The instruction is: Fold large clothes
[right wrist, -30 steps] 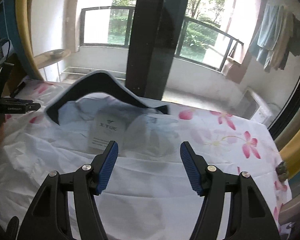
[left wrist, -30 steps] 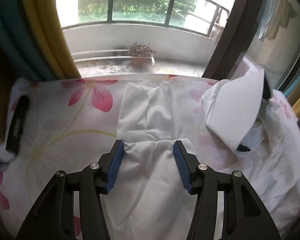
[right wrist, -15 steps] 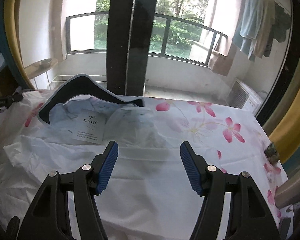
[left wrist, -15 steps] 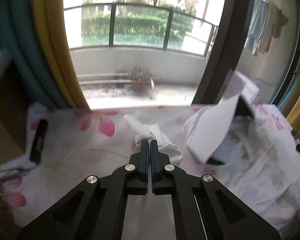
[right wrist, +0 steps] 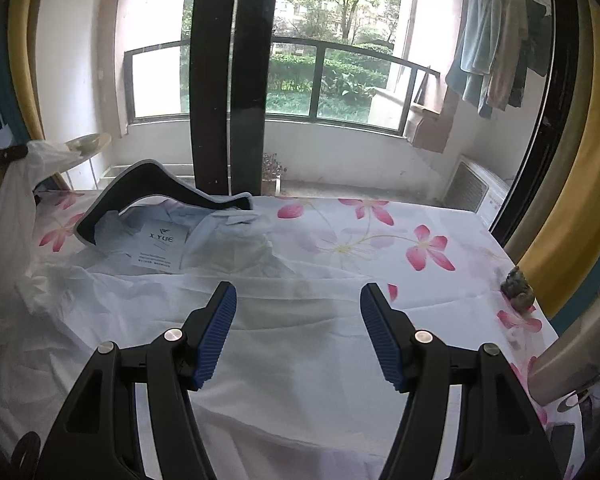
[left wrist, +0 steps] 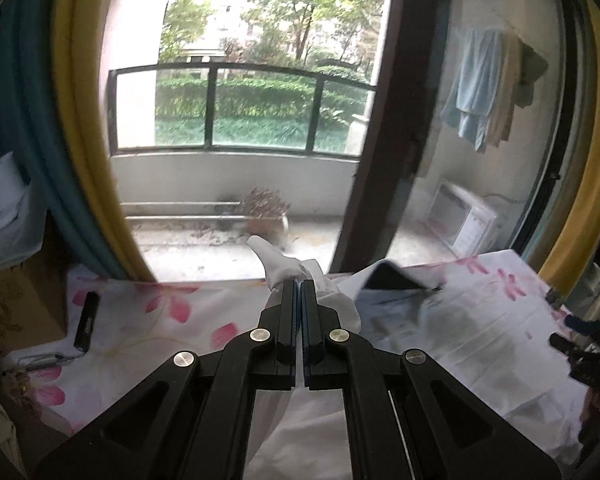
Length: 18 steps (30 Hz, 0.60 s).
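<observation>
Left gripper point(left wrist: 301, 286), black with blue ribbed pads, was clamped tight on a bunched fold of the large white thin-fabric shirt point(right wrist: 284, 360); a peak of cloth point(left wrist: 278, 266) stuck up past the fingertips, raised off the bed. The rest of the shirt trailed down from the clamp and lay spread over the white bedsheet with pink flower print point(right wrist: 380, 236). In the right wrist view the lifted part showed as a white drape point(right wrist: 16, 208) hanging at the left edge, beside the shirt's collar end.

Right gripper point(right wrist: 298, 300), same black-and-blue build, had its fingers spread wide with nothing between them; it hung above the flat middle of the shirt, pads not touching cloth as far as visible.

The shirt's dark navy stiff curved collar point(right wrist: 148, 184) stood up at the far end of the shirt, nearest the dark vertical door frame point(right wrist: 228, 80). A white paper tag with printed text point(right wrist: 160, 248) lay on the shirt just below the collar. The shirt's near side ran under both grippers; the flowered sheet was bare on the far side of the shirt from the drape.

A small black bar-shaped device point(left wrist: 87, 318) lay on the sheet well apart from the shirt, near the yellow curtain point(left wrist: 88, 120). A potted dry plant point(left wrist: 266, 212) sat on the balcony floor beyond the door frame. Blue and beige hung towels point(right wrist: 488, 52) showed behind the glass. A small mottled grey-green lump point(right wrist: 518, 286) sat at the sheet's edge, away from the shirt; could not tell what it was.
</observation>
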Motion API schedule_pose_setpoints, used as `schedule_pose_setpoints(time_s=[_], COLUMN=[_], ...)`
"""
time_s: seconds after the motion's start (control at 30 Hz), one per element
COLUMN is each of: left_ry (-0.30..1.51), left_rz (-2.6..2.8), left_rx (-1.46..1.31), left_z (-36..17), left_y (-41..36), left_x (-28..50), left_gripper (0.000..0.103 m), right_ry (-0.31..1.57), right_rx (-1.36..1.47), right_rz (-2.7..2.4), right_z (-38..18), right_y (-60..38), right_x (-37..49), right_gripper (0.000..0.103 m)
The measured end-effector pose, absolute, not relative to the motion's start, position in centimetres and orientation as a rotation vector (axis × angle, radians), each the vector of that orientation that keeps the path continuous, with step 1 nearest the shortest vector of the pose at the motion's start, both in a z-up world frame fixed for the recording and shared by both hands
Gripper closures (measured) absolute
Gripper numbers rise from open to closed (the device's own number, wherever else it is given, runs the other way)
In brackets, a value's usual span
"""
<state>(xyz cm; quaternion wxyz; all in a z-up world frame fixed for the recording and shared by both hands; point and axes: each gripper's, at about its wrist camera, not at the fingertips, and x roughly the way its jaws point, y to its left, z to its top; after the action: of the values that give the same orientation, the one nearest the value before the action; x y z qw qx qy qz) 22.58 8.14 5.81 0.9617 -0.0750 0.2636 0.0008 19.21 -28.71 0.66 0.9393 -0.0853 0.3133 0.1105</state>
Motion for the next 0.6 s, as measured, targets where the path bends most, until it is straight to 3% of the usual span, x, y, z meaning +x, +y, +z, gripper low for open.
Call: schedule_pose_setpoints(time_s=[0.6], left_ry=[0.491], left_rz=[-0.126], left_rx=[-0.087], left_z=[8.7], left_y=[-7.4], left_x=[25.1], left_gripper=[0.101], right_ry=[0.640], right_rx=[-0.083], right_rz=[0.251], right_z=[-0.5], right_y=[-37.3], right_x=[20.3], right_gripper=[0.038])
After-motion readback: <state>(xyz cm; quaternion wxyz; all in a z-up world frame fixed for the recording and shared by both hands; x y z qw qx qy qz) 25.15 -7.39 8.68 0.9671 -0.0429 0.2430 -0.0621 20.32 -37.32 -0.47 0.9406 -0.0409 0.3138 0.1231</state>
